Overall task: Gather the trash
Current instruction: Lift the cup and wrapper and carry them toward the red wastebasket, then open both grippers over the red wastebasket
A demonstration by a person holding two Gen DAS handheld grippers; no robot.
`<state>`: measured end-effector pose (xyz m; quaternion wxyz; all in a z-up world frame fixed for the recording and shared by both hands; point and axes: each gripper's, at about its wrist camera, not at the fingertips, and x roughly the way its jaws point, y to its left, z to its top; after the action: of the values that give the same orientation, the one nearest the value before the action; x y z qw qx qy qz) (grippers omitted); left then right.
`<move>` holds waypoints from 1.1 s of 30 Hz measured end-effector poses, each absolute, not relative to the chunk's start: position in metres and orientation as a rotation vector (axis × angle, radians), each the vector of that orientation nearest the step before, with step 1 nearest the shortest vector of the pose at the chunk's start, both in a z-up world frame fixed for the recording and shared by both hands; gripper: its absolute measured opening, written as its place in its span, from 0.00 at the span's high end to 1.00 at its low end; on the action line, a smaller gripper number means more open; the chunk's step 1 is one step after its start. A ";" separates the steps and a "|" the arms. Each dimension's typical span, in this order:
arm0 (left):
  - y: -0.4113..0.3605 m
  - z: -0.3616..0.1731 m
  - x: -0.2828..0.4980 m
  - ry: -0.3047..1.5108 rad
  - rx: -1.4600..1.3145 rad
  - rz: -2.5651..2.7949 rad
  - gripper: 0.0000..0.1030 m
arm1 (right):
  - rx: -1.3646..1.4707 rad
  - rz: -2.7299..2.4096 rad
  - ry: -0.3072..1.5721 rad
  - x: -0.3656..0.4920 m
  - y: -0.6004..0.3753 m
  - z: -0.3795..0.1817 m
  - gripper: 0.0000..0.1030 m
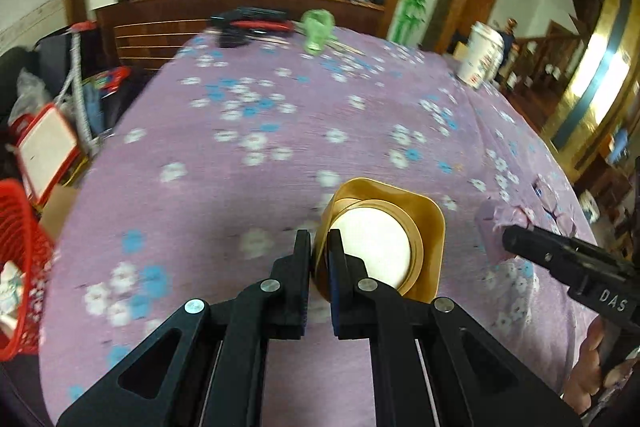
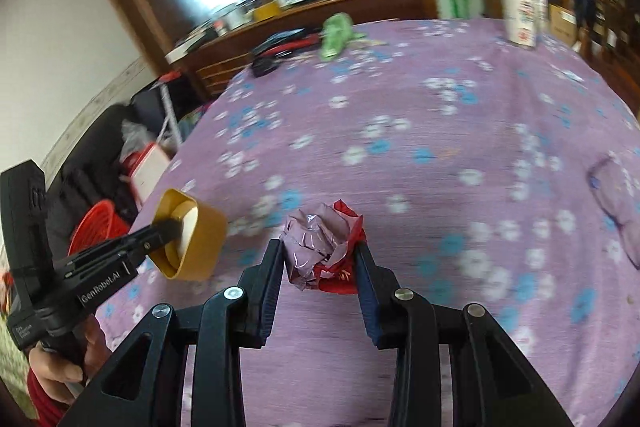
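Observation:
My left gripper is shut on the rim of a gold paper cup with a white inside, held above the purple flowered tablecloth. The same cup shows at the left of the right wrist view, pinched by the left gripper. My right gripper is shut on a crumpled silver and red wrapper. In the left wrist view the right gripper's black finger comes in from the right with the wrapper at its tip.
A red mesh basket stands off the table's left edge, also in the right wrist view. A green crumpled piece, black and red items and a white printed cup lie at the far side. A purple piece lies right.

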<state>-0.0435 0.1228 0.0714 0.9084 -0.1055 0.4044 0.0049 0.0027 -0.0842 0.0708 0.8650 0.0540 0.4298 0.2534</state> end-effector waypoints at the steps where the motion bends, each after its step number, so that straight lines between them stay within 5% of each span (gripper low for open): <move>1: 0.134 0.073 -0.051 0.826 -0.230 0.026 0.93 | 0.099 0.546 0.903 0.002 -0.074 0.071 0.63; 21: 0.356 0.091 -0.183 0.683 -0.367 0.447 0.92 | -0.104 0.961 0.907 -0.045 0.186 0.103 0.63; 33: 0.401 0.078 -0.208 0.681 -0.383 0.557 0.92 | -0.127 1.065 0.940 -0.053 0.274 0.102 0.61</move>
<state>-0.2076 0.4011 0.0782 0.8871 -0.1843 0.3277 0.2679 -0.0529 0.2739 0.1025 0.7564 -0.0584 0.4311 0.4884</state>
